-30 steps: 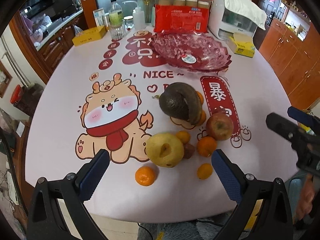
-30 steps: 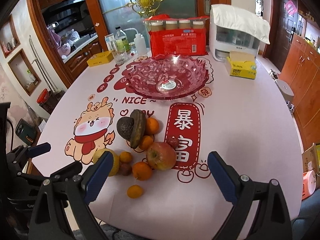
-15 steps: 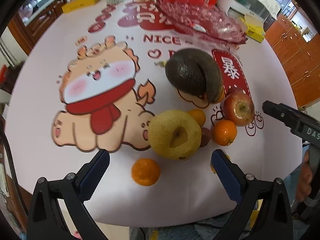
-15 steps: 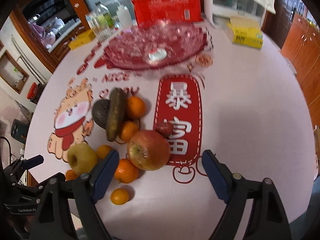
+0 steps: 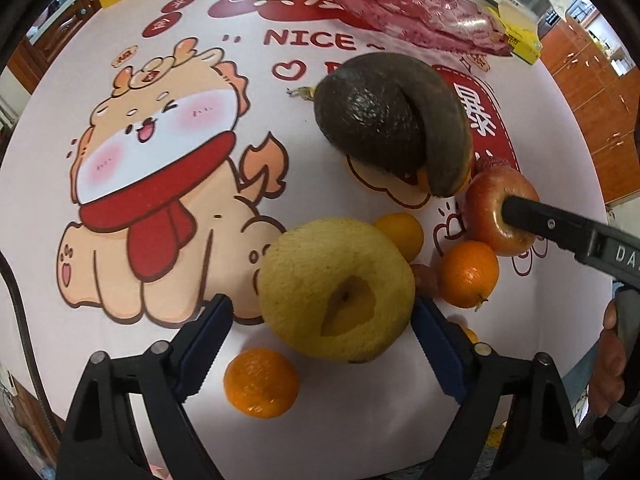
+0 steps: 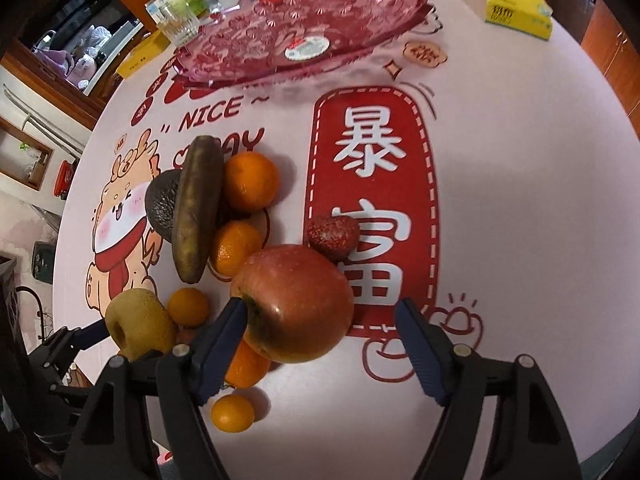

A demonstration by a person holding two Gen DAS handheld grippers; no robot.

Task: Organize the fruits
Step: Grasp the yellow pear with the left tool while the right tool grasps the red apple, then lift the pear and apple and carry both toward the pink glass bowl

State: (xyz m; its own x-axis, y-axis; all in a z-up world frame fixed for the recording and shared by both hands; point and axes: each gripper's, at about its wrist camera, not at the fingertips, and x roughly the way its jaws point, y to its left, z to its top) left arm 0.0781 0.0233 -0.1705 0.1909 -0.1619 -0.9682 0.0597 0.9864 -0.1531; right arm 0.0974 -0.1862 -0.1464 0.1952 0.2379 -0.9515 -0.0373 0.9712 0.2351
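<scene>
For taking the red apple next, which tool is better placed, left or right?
Right. The right tool is open around the red apple, one finger at its skin. The left tool brackets the yellow pear instead.

Fruit's all bunched up near the front edge of the tabletop (image 6: 520, 200). A big yellow pear (image 5: 336, 288) lies with its dimpled end facing up, and a red apple (image 6: 294, 304) sits right beside a wrinkly red date (image 6: 333, 236). A dark avocado (image 5: 368, 124) leans against a brownish banana (image 6: 196, 208). Small oranges (image 5: 261, 383) are scattered around them. The pink glass bowl (image 6: 304, 28) at the back has no fruit in it.
</scene>
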